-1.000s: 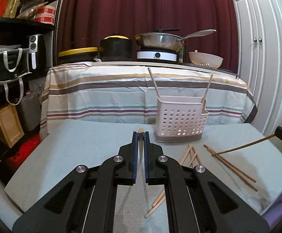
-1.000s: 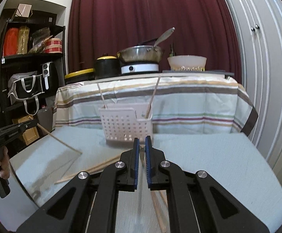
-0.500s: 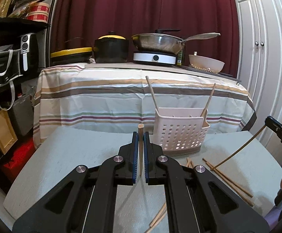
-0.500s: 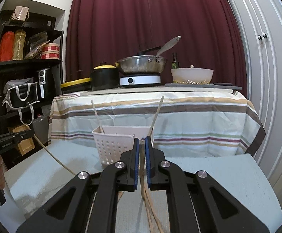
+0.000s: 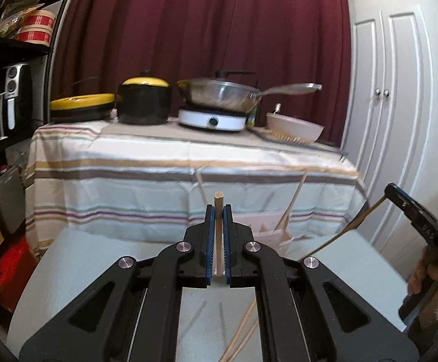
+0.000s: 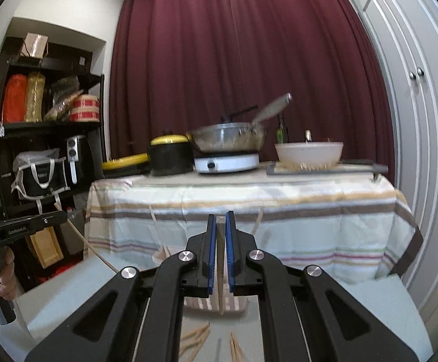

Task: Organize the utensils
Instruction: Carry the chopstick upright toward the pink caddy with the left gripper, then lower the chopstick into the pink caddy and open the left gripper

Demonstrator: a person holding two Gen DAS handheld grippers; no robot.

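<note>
Holding one chopstick [image 5: 219, 211] in the clamped left claw [image 5: 218, 241] and another chopstick [image 6: 220, 241] in the clamped right claw [image 6: 219, 247], with two sticks standing in the basket [image 5: 271, 236] and several loose chopsticks [image 6: 194, 336] left on the surface [image 5: 98, 265]

The chopstick [image 5: 219, 211] between the left gripper's fingers [image 5: 209, 235] is pale, bare wood with a matt finish; the right chopstick [image 6: 220, 250] looks the same. The finger pads are blue ribbed rubber or plastic, and the gripper bodies are matt black plastic with shiny metal screws. The desk [image 5: 98, 259] has a soft grey cloth cover. The basket [image 5: 271, 235] is pale matt plastic. Behind, a striped cloth [image 5: 158, 163] hangs in folds, the pan [image 5: 219, 93] is polished metal, the pot [image 5: 144, 105] glossy black, the curtain [image 5: 206, 24] heavy dark-red fabric.
</note>
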